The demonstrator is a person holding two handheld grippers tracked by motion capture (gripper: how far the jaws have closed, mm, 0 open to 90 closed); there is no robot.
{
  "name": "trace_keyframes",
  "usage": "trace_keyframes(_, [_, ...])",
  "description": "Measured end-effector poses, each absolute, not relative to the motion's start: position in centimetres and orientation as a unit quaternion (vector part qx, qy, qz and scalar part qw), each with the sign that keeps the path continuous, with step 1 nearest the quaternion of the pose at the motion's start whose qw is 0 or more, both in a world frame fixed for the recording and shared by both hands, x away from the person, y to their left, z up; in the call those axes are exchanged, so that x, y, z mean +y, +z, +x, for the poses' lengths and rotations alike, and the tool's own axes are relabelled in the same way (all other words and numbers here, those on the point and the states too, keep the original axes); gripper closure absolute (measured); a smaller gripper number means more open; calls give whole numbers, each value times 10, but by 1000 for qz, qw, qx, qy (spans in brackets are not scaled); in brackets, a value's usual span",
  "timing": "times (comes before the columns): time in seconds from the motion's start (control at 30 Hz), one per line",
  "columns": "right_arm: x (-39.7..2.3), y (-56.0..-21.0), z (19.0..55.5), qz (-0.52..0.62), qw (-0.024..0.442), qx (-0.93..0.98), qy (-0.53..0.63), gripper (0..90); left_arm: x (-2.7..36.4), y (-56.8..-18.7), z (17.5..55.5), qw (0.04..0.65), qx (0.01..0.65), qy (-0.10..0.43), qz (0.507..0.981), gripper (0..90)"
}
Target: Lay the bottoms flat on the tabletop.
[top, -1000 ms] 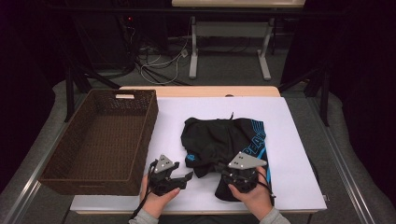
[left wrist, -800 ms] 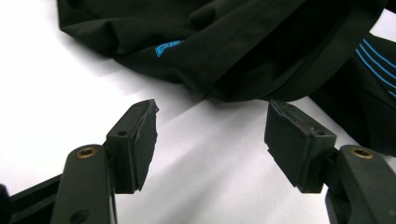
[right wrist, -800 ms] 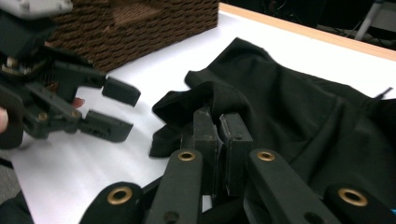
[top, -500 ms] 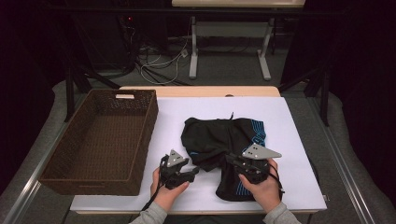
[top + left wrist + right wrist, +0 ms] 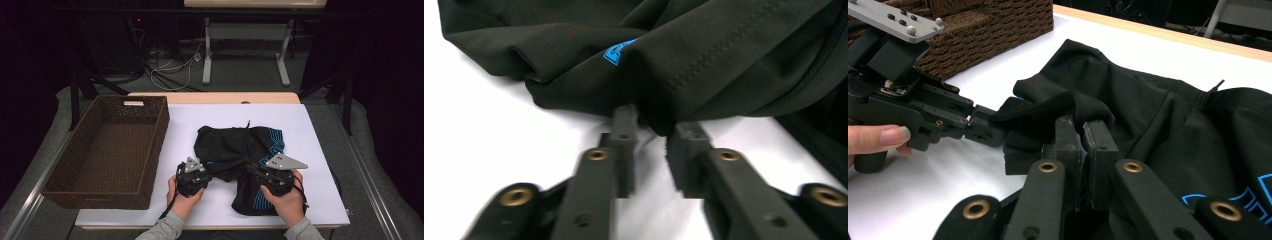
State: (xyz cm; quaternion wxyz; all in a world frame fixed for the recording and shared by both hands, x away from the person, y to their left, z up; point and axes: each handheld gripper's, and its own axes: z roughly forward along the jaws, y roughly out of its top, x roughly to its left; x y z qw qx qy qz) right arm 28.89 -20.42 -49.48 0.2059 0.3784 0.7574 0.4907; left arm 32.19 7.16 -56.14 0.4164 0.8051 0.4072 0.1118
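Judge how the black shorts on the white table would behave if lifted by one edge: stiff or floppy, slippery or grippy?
The black shorts lie in soft folds and bunch where the right gripper pinches them, so they would probably hang limp. The smooth, thin fabric looks light and perhaps slightly slippery. The left gripper, its jaws just closing on a fold, probably needs a firm pinch.

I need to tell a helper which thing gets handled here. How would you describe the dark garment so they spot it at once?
On the white table top, right of the brown wicker basket, lies a crumpled black garment. It is the one soft thing there, marked by bright blue print along its right side.
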Motion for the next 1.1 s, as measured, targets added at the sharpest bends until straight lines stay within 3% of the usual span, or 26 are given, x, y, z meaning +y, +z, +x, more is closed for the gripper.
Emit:
trace_keyframes(0.17, [-203,-497,286,378,204,760,489,868,81,-555,318,416,412,113,803,881])
trace_keyframes(0.63, [-198,-505,268,357,187,782,476,866,112,-528,293,426,409,123,798,888])
trace_keyframes(1.1, [-185,-512,251,340,135,809,460,867,147,-516,258,422,416,133,794,889])
